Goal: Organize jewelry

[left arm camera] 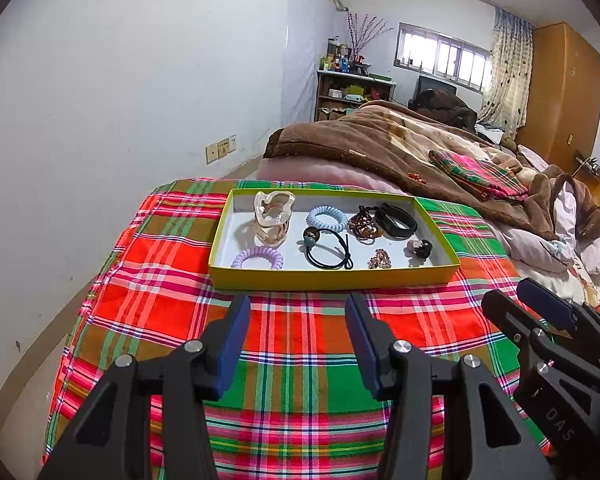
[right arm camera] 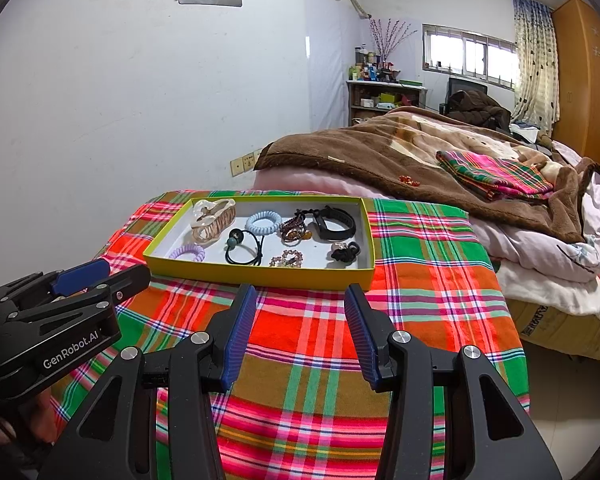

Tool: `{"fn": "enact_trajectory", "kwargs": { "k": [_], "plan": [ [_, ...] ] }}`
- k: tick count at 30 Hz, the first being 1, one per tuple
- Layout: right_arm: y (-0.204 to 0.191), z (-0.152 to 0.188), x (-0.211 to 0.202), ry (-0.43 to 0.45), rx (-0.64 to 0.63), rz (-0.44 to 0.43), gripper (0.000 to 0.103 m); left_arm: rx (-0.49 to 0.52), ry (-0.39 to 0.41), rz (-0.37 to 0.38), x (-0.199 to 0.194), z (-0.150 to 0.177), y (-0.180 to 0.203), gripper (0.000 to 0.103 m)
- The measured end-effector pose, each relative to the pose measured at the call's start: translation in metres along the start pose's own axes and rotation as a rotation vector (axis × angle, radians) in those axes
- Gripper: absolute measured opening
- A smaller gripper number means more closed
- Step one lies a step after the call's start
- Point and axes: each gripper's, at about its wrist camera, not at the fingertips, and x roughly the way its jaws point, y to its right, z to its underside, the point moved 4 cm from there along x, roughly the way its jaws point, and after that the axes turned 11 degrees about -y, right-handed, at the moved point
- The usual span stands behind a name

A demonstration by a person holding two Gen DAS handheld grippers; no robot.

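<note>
Woven plaid cloth [left arm camera: 300, 320]; matt cardboard tray [left arm camera: 332, 278]; fuzzy blanket [left arm camera: 380, 140].

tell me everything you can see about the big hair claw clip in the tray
The hair claw clip is the largest item in the yellow-walled tray, in its far left part. It looks like glossy plastic, pearly cream above with translucent peach-tan curved teeth below. Its teeth appear closed and interlocked. It rests on the tray's white floor, standing taller than the items around it, apart from the pale blue spiral hair tie to its right and the lilac one nearer the front. Neither claw touches it.
</note>
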Motion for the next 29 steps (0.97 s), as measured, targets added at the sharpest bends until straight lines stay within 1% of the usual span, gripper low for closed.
{"fn": "enact_trajectory", "kwargs": {
  "k": [29],
  "plan": [
    [-0.0009, -0.0007, -0.0001, 0.001, 0.003, 0.0, 0.047, -0.006, -0.007, -0.004, 0.0001, 0.0007, 0.0007, 0.051]
  ]
}}
